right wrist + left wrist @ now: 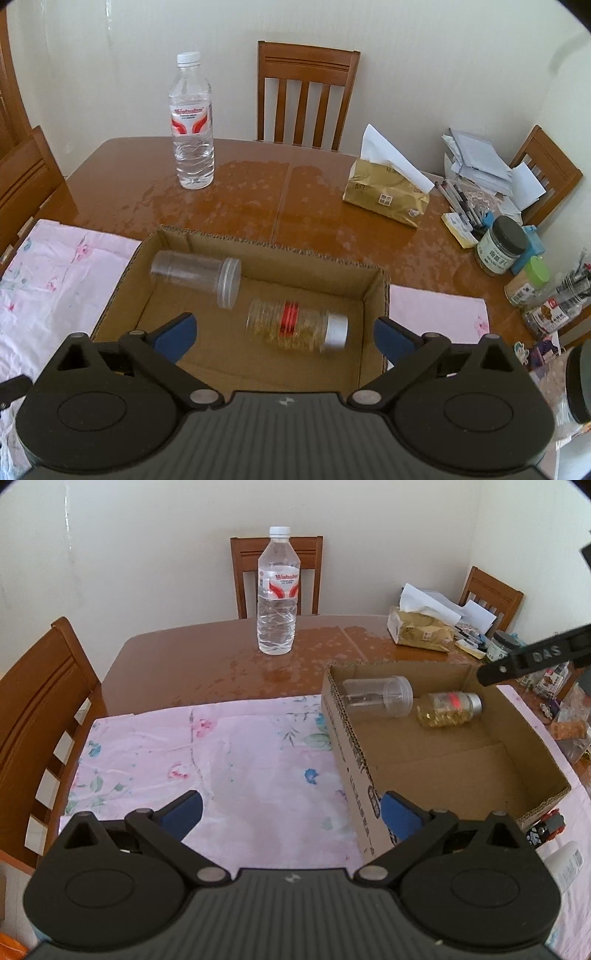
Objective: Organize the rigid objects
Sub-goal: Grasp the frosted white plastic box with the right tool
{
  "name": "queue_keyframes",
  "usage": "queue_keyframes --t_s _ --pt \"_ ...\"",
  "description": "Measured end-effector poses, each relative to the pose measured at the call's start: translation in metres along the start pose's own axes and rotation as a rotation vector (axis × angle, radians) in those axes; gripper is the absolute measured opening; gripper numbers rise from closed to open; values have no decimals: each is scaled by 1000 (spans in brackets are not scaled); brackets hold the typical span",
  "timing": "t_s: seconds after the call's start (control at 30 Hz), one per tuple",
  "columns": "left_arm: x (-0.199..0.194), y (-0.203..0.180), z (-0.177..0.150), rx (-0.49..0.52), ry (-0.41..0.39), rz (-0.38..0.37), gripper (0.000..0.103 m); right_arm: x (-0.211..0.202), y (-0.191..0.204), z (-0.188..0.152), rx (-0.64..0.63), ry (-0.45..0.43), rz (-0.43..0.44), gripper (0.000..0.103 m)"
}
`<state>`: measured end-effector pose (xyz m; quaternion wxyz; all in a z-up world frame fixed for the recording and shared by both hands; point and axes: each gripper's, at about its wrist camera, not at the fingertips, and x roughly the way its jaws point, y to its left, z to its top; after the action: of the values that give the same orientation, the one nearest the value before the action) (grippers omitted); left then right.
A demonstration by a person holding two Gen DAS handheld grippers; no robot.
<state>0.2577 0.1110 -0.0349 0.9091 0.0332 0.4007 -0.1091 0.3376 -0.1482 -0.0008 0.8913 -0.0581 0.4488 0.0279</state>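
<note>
jar, pill bottle in box | water bottle behind, left

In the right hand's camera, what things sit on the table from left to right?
Pink flowery cloth → water bottle → clear empty jar → jar of yellow capsules → gold tissue pack → dark-lidded jar.

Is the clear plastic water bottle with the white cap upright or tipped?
Upright: the clear plastic water bottle stands on its base on the brown wooden table, cap up.
</note>
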Motion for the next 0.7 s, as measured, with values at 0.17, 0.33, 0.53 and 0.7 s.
queue_keyframes --t_s 0.17,0.33,0.53,0.7 --pt "-7 -5 -9 -8 9 11 102 -14 -2 -19 -2 9 11 103" --pt "-14 -16 -21 -14 19 36 102 -30 -5 -47 -8 15 11 103" --pt "-31 -34 -42 -55 36 78 102 -40 -10 -95 -27 57 48 103" --pt "-50 -52 -63 -94 57 132 102 -38 -15 -132 -23 91 56 103"
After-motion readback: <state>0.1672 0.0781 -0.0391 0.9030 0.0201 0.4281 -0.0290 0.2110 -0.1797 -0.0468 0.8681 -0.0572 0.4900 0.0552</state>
